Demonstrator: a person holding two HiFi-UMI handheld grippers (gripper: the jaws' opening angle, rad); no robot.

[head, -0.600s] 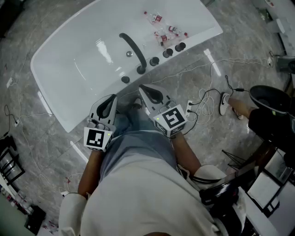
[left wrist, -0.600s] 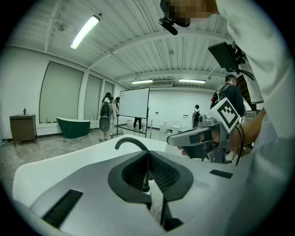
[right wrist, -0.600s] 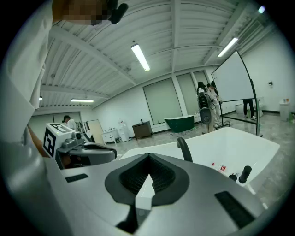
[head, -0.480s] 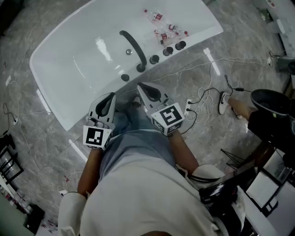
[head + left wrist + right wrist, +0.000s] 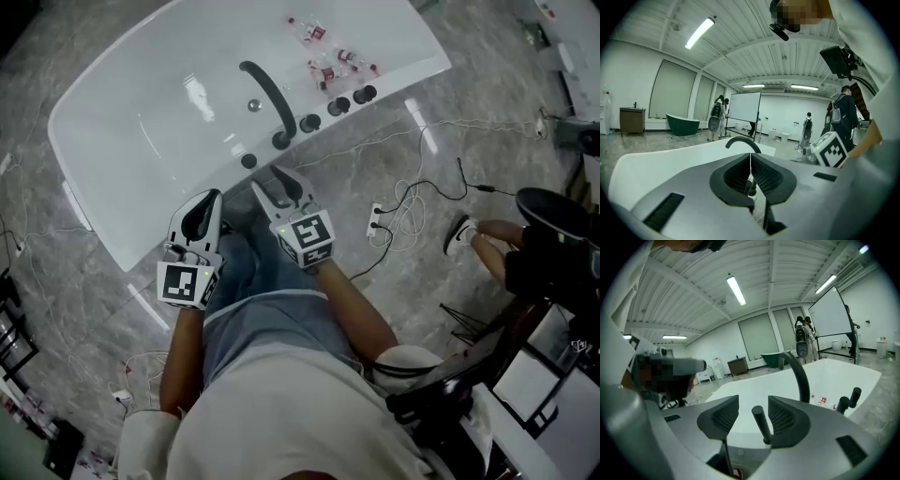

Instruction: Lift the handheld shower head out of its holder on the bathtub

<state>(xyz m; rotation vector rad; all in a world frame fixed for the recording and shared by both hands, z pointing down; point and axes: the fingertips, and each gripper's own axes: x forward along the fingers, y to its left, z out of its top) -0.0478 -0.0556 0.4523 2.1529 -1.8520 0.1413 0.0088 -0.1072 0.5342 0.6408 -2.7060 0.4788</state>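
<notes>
The handheld shower head (image 5: 248,160) is a short black rod standing in its holder on the near rim of the white bathtub (image 5: 122,141), left of the curved black spout (image 5: 267,94). My right gripper (image 5: 274,180) hovers just short of it with its jaws open. In the right gripper view the shower head (image 5: 761,423) stands in the gap of that gripper (image 5: 751,416), untouched by either pad. My left gripper (image 5: 208,199) sits further left by the tub's edge, shut and empty; in its own view the left gripper (image 5: 750,161) has its pads together.
Three black knobs (image 5: 339,106) line the rim right of the spout, with small bottles (image 5: 323,61) beyond them. Cables and a power strip (image 5: 375,220) lie on the marble floor at my right. A person's shoe (image 5: 459,232) and a black chair (image 5: 553,211) are further right.
My right gripper has moved left and forward, closer to the shower head on the rim. The left gripper has hardly shifted.
</notes>
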